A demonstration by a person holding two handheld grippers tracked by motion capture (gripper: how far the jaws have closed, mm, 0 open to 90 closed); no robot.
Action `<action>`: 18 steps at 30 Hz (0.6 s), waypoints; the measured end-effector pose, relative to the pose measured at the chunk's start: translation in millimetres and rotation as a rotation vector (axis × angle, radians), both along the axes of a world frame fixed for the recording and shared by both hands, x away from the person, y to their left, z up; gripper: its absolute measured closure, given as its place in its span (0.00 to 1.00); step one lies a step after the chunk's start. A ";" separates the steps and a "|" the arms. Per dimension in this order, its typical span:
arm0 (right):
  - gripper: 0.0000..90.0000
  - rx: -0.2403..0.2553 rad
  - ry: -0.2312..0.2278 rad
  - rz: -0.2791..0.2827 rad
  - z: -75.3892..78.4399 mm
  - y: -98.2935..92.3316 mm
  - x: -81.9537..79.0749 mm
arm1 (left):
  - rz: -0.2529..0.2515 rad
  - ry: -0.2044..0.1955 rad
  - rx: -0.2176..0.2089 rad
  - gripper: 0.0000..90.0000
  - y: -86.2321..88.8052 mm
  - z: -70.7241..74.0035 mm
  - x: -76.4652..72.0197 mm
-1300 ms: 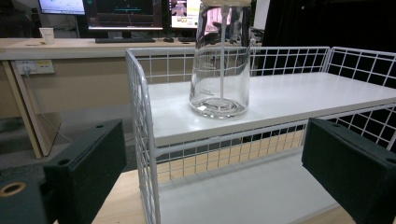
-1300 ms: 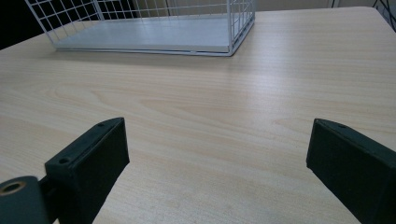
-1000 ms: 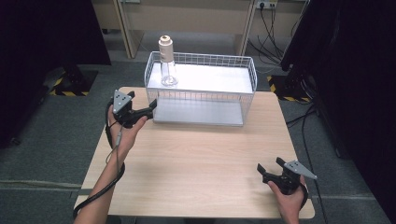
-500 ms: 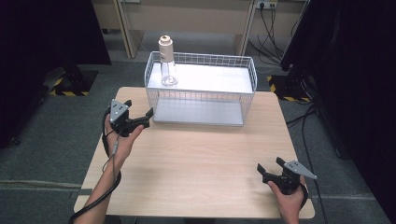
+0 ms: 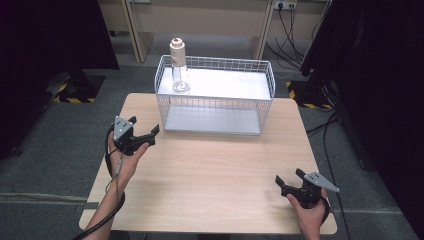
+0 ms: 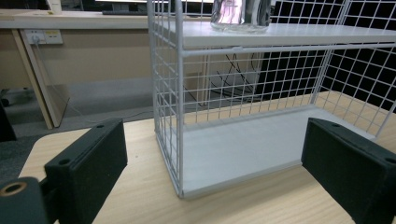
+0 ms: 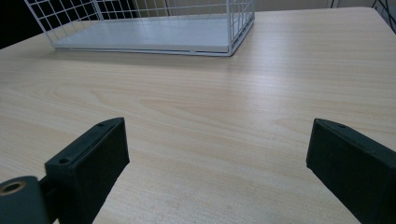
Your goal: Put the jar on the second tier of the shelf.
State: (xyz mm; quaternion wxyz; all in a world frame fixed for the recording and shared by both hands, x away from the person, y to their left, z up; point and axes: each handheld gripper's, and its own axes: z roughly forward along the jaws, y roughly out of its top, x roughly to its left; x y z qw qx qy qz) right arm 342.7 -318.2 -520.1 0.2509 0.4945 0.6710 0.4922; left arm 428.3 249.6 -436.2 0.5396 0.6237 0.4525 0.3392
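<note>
While it stands upright on the upper shelf of a white wire-mesh rack (image 5: 260,82), at the rack's far left corner, a clear glass flask with a cream-coloured cap (image 5: 178,70) is the thing nearest the left gripper (image 5: 145,136). The glass looks rigid, smooth and breakable, likely slippery under hard pads and, with its tall neck above a rounded base, apt to tip; the narrow neck just under the cap appears the safest place to take hold, approached from above the mesh wall. In the left gripper view the flask's base (image 6: 240,14) sits above the rack's near corner, with that gripper's jaws spread wide and empty just short of the mesh. The right gripper (image 5: 291,183), jaws likewise spread and holding nothing, rests low over the pale wooden table (image 5: 215,170) near its front right corner, well apart from the rack.
</note>
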 end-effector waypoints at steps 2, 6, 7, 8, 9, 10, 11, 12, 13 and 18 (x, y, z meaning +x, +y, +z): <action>0.07 0.001 0.001 0.000 0.0 -0.1 0.1 | 0.001 0.004 -0.007 0.07 2.7 -3.3 -2.2; 0.07 0.000 -0.001 -0.001 0.0 0.0 -0.1 | -0.003 0.007 -0.008 0.07 6.6 -11.2 -6.6; 0.07 0.000 0.000 -0.001 0.0 0.0 0.0 | -0.001 0.005 -0.006 0.07 7.6 -13.1 -7.9; 0.07 0.000 0.000 -0.001 0.0 0.0 0.0 | 0.001 0.003 -0.008 0.07 8.3 -15.0 -9.1; 0.07 0.000 0.000 -0.001 0.0 0.0 0.0 | 0.004 0.003 -0.009 0.07 9.2 -16.8 -10.2; 0.07 0.000 0.001 -0.002 0.0 0.0 0.0 | 0.006 0.003 -0.010 0.07 9.9 -18.6 -11.2; 0.07 0.000 0.000 -0.001 0.0 0.0 0.0 | 0.008 0.005 -0.013 0.07 10.6 -20.5 -12.0; 0.07 0.000 0.000 -0.001 0.0 0.0 0.0 | 0.008 0.009 -0.014 0.07 11.2 -22.5 -12.8; 0.07 0.000 0.000 -0.001 0.0 0.0 0.0 | 0.008 0.013 -0.018 0.07 11.6 -24.5 -13.4; 0.07 0.000 -0.001 -0.002 0.0 0.0 -0.2 | 0.004 0.027 -0.020 0.07 13.8 -32.7 -17.1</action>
